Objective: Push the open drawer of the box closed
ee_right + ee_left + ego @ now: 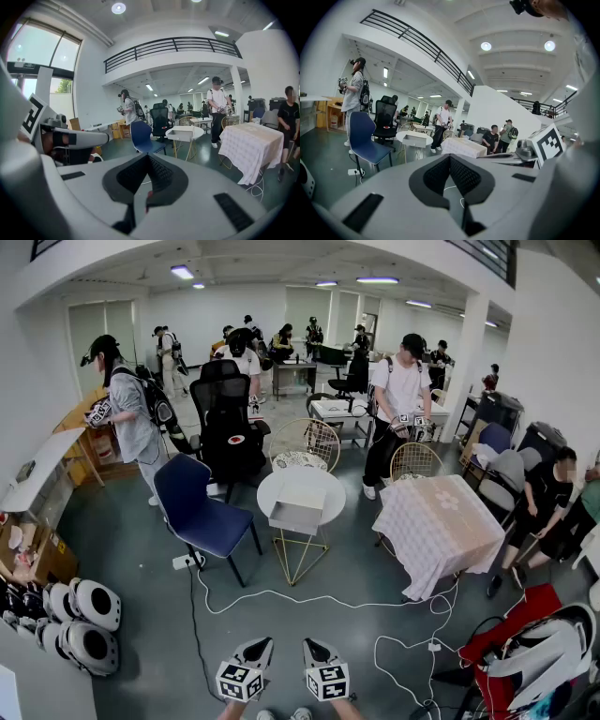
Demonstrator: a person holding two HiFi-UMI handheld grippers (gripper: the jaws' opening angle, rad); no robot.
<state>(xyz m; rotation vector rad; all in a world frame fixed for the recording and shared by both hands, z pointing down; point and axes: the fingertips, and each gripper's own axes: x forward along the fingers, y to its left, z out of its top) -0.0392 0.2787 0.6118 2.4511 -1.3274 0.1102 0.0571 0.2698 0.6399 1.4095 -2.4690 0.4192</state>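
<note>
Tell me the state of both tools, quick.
Left tool: closed, nothing between its jaws.
Right tool: closed, nothing between its jaws.

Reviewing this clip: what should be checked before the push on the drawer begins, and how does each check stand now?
1. Drawer open: ok. The drawer sticks out of the box on the round table.
2. Left gripper free: ok, jaws together, nothing between them.
3. Right gripper free: ok, jaws shut and empty.
4. Grippers at the drawer: not ok, both are far short of the table.
5. Floor ahead: not ok, a white cable crosses the way.
6. Drawer contents: cannot tell.
</note>
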